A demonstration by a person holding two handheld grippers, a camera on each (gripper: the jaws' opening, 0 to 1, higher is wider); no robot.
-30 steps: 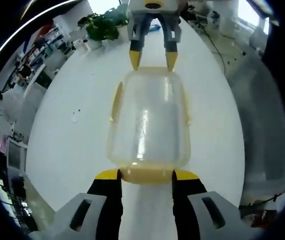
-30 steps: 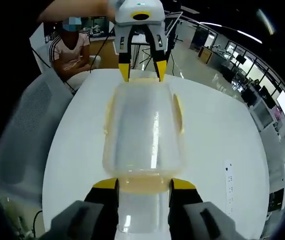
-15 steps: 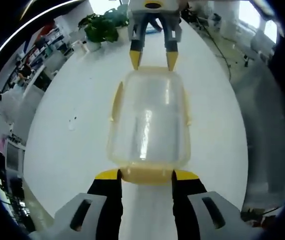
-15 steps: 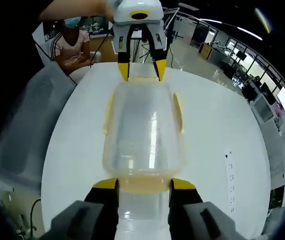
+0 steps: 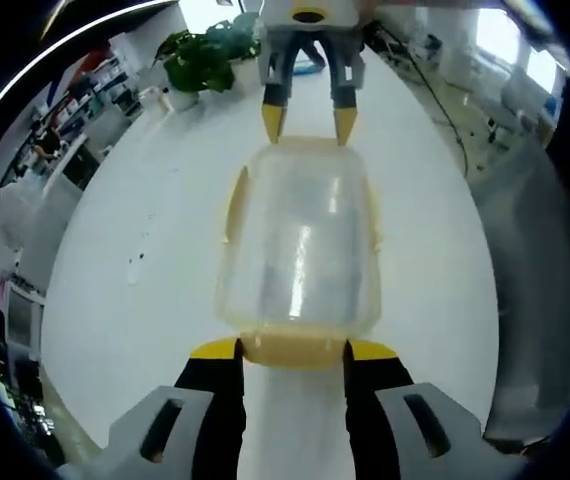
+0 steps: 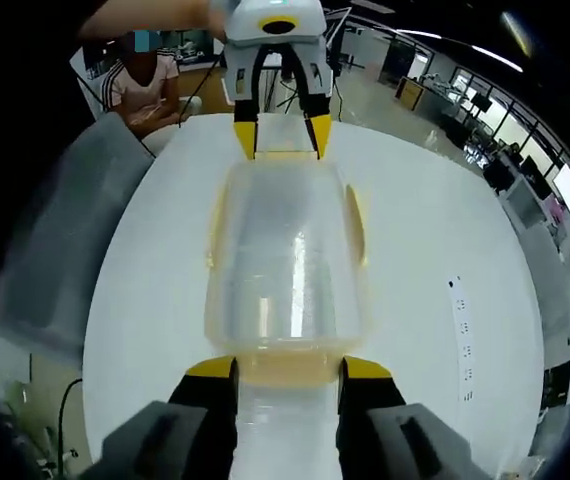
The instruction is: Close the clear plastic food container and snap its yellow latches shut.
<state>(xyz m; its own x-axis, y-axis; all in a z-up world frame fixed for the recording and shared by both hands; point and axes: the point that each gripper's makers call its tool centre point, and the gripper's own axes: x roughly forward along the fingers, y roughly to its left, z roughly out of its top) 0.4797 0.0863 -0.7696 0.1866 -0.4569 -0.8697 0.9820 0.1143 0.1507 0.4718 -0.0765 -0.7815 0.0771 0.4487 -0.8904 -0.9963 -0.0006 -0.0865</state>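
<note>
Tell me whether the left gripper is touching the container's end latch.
Touching. In the left gripper view, the left gripper has its yellow jaw tips pressed against both sides of the container's near end latch, with no gap.

One container (image 5: 300,245), two grippers (image 5: 291,349) (image 6: 289,368), one plant (image 5: 203,55)

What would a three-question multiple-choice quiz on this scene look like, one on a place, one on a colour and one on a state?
1. Where does the potted plant stand?
A. on the white table's far part
B. inside the container
C. on a chair

2. What colour are the latches on the clear container?
A. red
B. yellow
C. blue

3. How do the left gripper and the right gripper stand to the container?
A. both far off it
B. one at each short end
C. both on one long side

Answers: 1 A, the plant shows past the container in the left gripper view. 2 B, the side tabs are yellow. 3 B, each view has the other gripper opposite.
</note>
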